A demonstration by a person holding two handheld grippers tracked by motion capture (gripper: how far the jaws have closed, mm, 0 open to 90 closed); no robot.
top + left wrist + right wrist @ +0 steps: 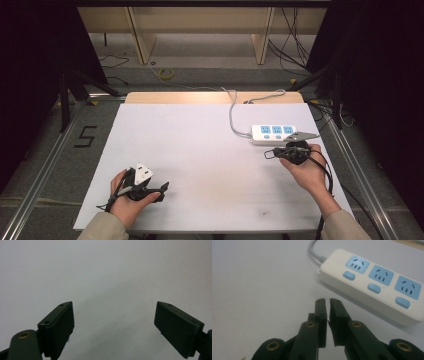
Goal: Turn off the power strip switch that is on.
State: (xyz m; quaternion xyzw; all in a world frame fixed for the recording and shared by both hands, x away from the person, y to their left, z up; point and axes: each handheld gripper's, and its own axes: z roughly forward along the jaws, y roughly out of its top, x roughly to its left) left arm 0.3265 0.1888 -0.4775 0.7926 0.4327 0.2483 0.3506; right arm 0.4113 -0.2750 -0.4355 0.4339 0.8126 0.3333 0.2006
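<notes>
Desk [200, 150]: white top, rectangular, with a pale wooden strip along its far edge.

Power strip [272, 134]: white body with three blue socket faces in a row, each paired with a blue switch. It lies flat on the far right part of the desk. In the right gripper view [372, 285] the sockets and switches read clearly.

Cord [232, 112]: grey, leaves the left end of the power strip, curves toward the far edge of the desk and runs off it.

Left tool [159, 192]: held in the person's left hand [127, 197] at the near left of the desk, well apart from the power strip, with a grey three-cornered plate on top. Its jaws stand wide apart, released, with nothing between them; in the left gripper view [115, 327] bare white desk lies between the two black jaws.

Right tool [267, 154]: held in the person's right hand [307, 172], just beside the near edge of the power strip, pointing left across the desk. In the right gripper view [327, 301] its jaws are clenched almost together with a thin slit between them, grasping nothing.

Sleeves: beige, at both forearms along the near edge.
</notes>
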